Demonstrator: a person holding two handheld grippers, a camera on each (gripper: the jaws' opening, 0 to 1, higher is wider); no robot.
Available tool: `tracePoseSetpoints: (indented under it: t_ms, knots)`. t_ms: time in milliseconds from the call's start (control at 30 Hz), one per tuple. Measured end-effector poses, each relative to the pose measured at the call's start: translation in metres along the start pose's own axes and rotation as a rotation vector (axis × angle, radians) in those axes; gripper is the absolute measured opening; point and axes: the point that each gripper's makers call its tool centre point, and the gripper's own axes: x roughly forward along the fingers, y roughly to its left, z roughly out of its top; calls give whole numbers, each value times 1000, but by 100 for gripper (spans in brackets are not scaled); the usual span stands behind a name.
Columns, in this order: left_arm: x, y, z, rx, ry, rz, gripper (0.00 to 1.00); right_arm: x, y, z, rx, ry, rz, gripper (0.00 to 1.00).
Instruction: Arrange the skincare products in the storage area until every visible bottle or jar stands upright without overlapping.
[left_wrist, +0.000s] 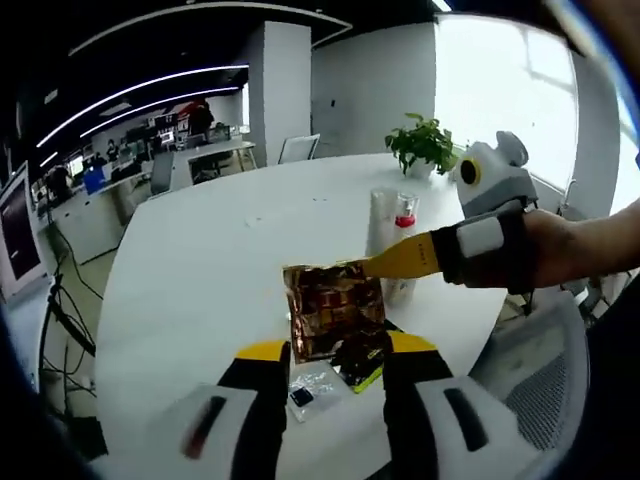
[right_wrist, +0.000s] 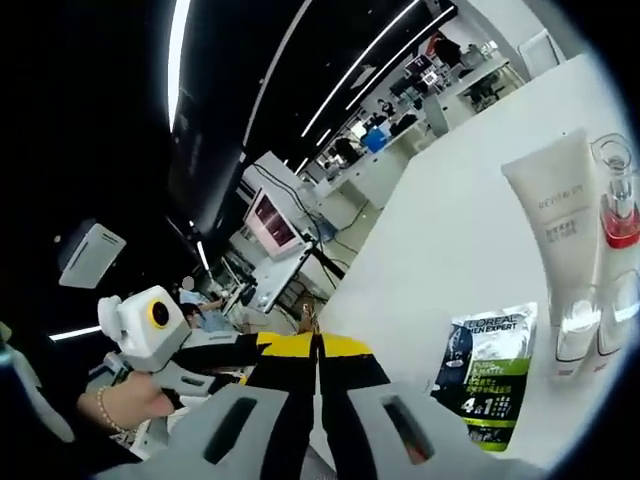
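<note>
foil pouch between left gripper jaws.

Open table left of the sachets; tube blocks behind.

The counter is smooth, matt white, with a soft sheen. On it, a crinkled foil packet shines coppery and mirror-like. Beside the packet, a small clear plastic sachet glints. The sachet with green print looks like glossy printed film. Just beside that sachet, the white tube is satin plastic, and the clear bottle looks glassy, with a red band.
</note>
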Motion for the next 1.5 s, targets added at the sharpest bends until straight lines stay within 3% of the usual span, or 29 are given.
tracePoseSetpoints:
  t_ms: [67, 233, 633, 933, 1033, 1267, 1500]
  knots:
    - [-1, 2, -1, -59, -11, -12, 35, 0, -3, 0, -2, 8, -4, 1]
    - [-3, 15, -5, -121, -25, -13, 20, 4, -2, -1, 1, 17, -1, 1]
    - [3, 27, -16, -199, -9, -19, 6, 17, -6, -5, -25, 56, -34, 1]
    - [10, 31, -34, -297, 44, -21, 5, 33, -20, -17, -227, 145, -155, 1]
    - [15, 34, -39, -308, 54, -22, 5, 42, -36, -18, -336, 203, -209, 1]
    - [26, 42, -52, -321, 109, 1, 5, 58, -44, -24, -573, 284, -233, 1]
    - [38, 49, -58, -326, 134, 3, 5, 71, -64, -30, -605, 316, -258, 1]
